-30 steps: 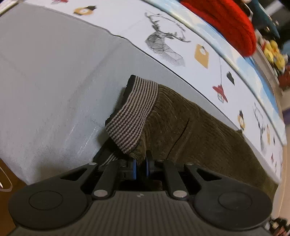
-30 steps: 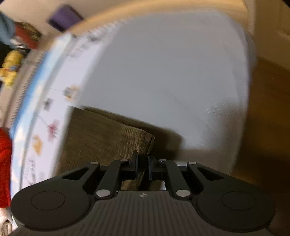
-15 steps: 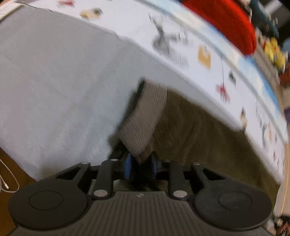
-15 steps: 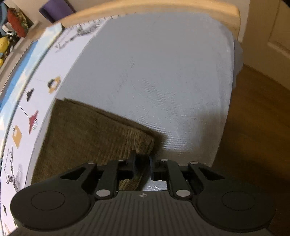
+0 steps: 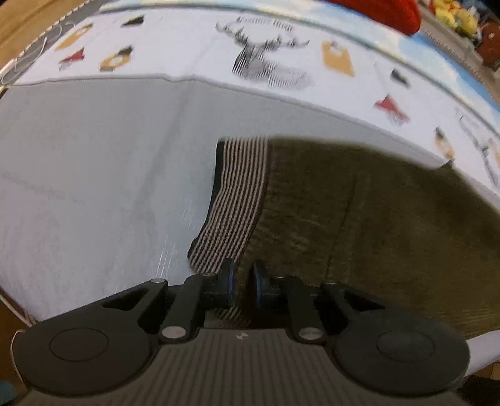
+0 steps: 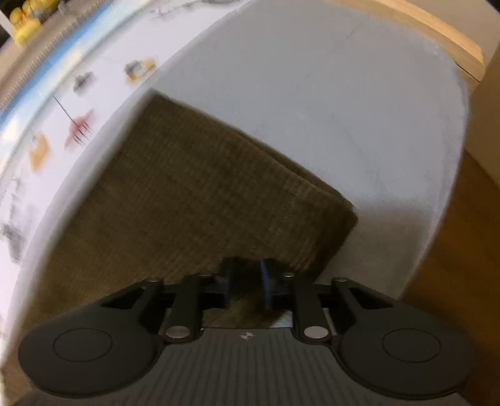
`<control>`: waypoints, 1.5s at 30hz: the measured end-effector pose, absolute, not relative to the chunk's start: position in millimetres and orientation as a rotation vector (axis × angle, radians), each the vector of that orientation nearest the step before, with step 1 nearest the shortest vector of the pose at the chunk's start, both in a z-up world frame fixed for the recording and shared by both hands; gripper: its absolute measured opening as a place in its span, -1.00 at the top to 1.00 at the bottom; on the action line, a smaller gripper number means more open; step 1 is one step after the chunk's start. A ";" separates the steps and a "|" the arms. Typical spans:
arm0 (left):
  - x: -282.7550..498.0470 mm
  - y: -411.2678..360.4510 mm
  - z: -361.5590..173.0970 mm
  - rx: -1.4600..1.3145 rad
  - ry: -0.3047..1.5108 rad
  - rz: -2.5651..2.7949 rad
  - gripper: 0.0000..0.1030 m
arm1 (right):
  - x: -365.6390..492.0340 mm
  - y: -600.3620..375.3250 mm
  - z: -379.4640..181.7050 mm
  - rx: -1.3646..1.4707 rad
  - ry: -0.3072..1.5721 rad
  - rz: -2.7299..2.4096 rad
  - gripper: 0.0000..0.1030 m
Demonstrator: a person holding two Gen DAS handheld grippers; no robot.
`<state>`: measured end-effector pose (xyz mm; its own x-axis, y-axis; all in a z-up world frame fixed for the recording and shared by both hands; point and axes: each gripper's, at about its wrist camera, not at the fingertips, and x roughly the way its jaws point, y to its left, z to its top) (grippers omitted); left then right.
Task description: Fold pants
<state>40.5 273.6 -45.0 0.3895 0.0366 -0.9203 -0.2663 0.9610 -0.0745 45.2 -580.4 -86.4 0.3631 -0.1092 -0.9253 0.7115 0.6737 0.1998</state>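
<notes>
Two claws grip the same garment from opposite ends. In the left wrist view the left claw [image 5: 243, 282] points steeply down at the waist end of the olive-brown corduroy pants [image 5: 359, 225], where a striped elastic waistband [image 5: 232, 203] stands up along the left edge of the cloth. Its jaws are closing, with a fold of the fabric at the waistband's lower corner caught between the blue pads, which press on it. The pants lie spread over a pale grey sheet [image 5: 93, 175] on a bed, their far edge running close beside a white patterned blanket [image 5: 193, 50] printed with a stag's head and small coloured figures. A red knitted thing [image 5: 390, 9] shows at the top edge beyond the blanket. In the right wrist view the right claw [image 6: 247, 282] is nearly pressed together, pinching the near edge of the pants [image 6: 193, 193] at the other end, where the folded cloth forms a thick, squared corner. Beyond that corner the grey sheet [image 6: 343, 109] runs to a light wooden bed frame [image 6: 437, 34], and brown wooden floor [image 6: 475, 218] lies to the right. Both views are somewhat blurred.
</notes>
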 end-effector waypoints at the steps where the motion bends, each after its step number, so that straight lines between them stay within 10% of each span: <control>1: 39.6 276.4 -42.5 -0.257 1.147 0.199 0.71 | 48.3 -578.5 -81.6 0.634 1.062 -0.587 0.64; 12: 64.4 265.2 -27.1 -0.254 1.013 0.235 -0.35 | 117.4 -465.0 -5.2 0.399 0.751 -0.185 0.59; 18: 66.7 267.7 -48.2 -0.186 1.088 0.251 -0.50 | 163.7 -361.1 9.4 0.311 0.717 0.119 0.59; 20: 64.2 269.5 -53.0 -0.180 1.109 0.222 -0.38 | 179.0 -325.4 9.1 0.294 0.739 0.218 0.59; 22: 58.6 264.9 -53.3 -0.104 1.105 0.201 0.37 | 185.8 -292.8 8.5 0.265 0.767 0.304 0.59; 25: 45.2 264.9 -45.3 -0.075 1.066 0.180 0.56 | 194.9 -243.8 3.0 0.213 0.813 0.410 0.59; 45: 51.5 268.3 -58.6 -0.009 1.126 0.141 0.32 | 229.8 -88.6 -65.6 0.172 1.097 0.634 0.32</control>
<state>51.5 268.3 -58.6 0.4223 0.1085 -0.9000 -0.1172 0.9910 0.0644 229.8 -88.6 -65.6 0.3010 0.5568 -0.7742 -0.3927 0.8122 0.4314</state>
